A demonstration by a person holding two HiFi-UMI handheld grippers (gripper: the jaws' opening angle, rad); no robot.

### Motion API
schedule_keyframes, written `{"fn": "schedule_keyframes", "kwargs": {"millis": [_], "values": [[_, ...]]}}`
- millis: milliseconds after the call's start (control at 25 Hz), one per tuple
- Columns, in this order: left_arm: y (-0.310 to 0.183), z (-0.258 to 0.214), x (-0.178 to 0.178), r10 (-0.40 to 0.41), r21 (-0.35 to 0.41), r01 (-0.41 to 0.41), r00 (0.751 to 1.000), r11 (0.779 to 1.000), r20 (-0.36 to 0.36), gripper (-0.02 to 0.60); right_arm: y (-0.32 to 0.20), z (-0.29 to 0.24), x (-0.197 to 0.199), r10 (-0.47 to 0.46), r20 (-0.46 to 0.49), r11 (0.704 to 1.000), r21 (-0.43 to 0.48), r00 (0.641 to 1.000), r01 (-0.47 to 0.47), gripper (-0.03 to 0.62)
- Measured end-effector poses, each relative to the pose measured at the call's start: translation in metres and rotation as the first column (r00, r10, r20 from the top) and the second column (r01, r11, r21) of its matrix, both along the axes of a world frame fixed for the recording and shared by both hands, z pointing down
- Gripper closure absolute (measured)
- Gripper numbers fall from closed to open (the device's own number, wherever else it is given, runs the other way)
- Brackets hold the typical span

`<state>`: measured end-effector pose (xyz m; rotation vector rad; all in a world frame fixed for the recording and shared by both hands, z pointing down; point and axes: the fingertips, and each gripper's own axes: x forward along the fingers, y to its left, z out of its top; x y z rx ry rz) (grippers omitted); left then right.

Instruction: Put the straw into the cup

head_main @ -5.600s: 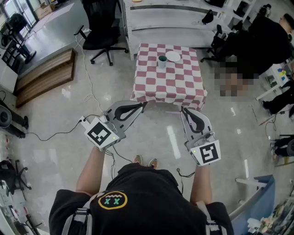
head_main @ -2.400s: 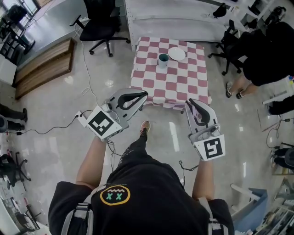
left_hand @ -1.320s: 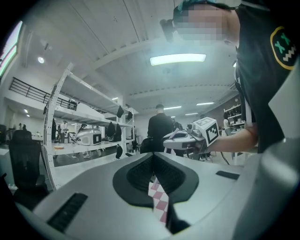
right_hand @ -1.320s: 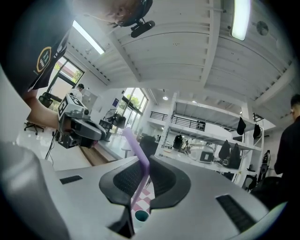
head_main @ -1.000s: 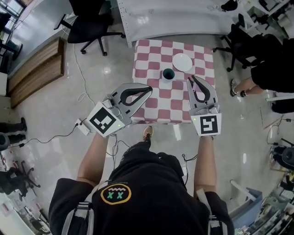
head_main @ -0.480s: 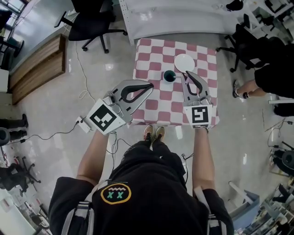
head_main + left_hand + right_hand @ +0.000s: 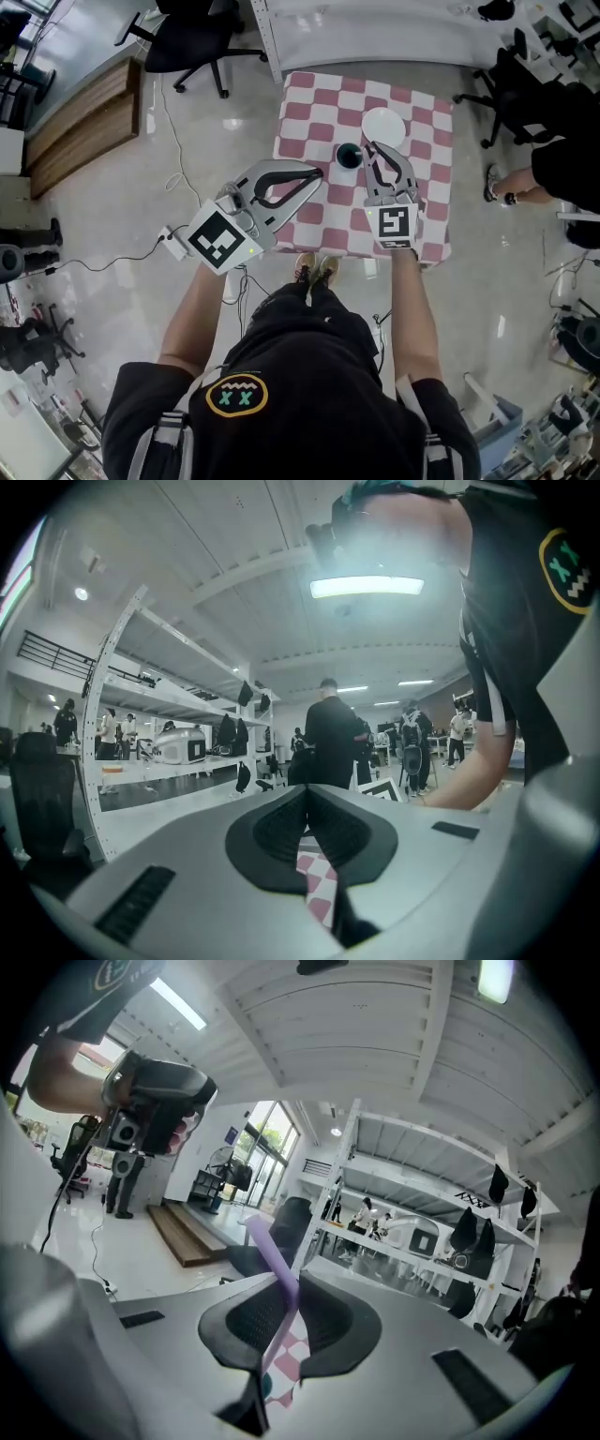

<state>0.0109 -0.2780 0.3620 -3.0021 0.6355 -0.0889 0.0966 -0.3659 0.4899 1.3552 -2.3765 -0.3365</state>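
Note:
A dark teal cup (image 7: 348,155) stands on the red-and-white checkered table (image 7: 309,112), with a white plate (image 7: 383,125) just behind it. My right gripper (image 7: 372,148) hovers over the table right beside the cup, to its right. In the right gripper view its jaws (image 7: 298,1283) are shut on a purple straw (image 7: 274,1258) that slants up and to the left; the cup (image 7: 266,1386) shows small below them. My left gripper (image 7: 319,172) is at the table's front left, shut and empty, and in its own view (image 7: 307,791) the jaws meet.
A black office chair (image 7: 192,37) and a wooden platform (image 7: 84,108) lie to the left. A white shelf unit (image 7: 375,23) stands behind the table. Seated people and chairs (image 7: 553,150) are to the right. A cable (image 7: 173,178) runs over the floor.
The person has walked up to the table. The right gripper has come down and forward with the straw, to right beside the cup. The left gripper has drifted over the table's front edge.

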Motion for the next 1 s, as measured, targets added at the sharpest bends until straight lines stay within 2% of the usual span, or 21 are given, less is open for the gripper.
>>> {"fn": "schedule_keyframes", "kwargs": {"millis": [600, 1000], "values": [[-0.012, 0.019, 0.014, -0.012, -0.038, 0.013, 1.0, 0.999, 0.007, 0.563, -0.024, 0.083, 0.002, 0.004, 0.027, 0.995, -0.1, 1.0, -0.001, 0.533], [-0.017, 0.027, 0.016, -0.022, -0.043, 0.023, 1.0, 0.999, 0.023, 0.563, -0.032, 0.124, 0.006, 0.046, 0.026, 0.986, -0.163, 0.999, -0.041, 0.533]]}}
